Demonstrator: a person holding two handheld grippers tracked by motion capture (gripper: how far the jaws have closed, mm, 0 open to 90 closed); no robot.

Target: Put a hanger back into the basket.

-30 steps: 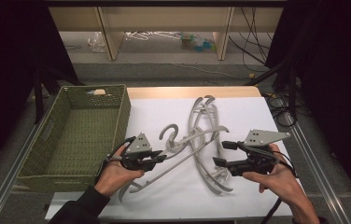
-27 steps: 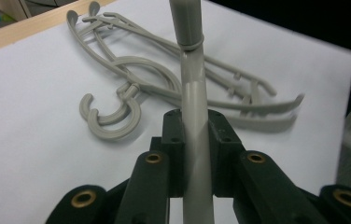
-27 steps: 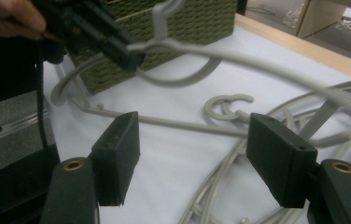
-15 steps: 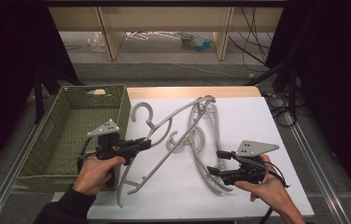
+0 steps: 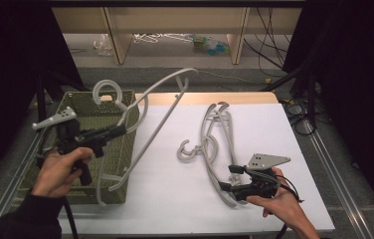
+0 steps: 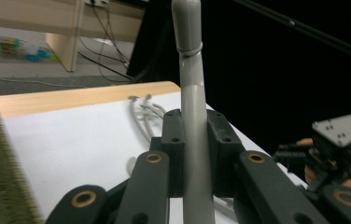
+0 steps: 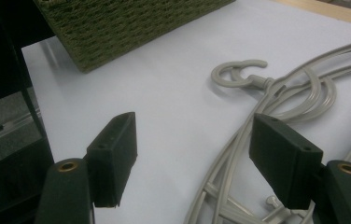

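The left gripper [image 5: 118, 130] has lifted one grey hanger [image 5: 147, 107] off the white table [image 5: 175, 199] and swung it toward the table's left edge, where it now hangs tilted over the green woven basket [image 5: 125, 149] — its hook [image 5: 106, 89] above the basket's far rim, one arm reaching up and out past the table's back edge. In the left gripper view the jaws are clamped tight on the hanger's grey shaft [image 6: 194, 140], so the grip looks secure. I judge this as the carry step nearly done, with lowering and release into the basket to come. The right gripper [image 5: 232, 181] has sunk toward the pile of remaining hangers [image 5: 215, 144] near the table's front right; its jaws have just been opening and stand wide, with hanger arms [image 7: 239, 154] lying between them but not pressed — likely lining up the next pick. The basket's inside is hard to read; its visible part looks bare of hangers.
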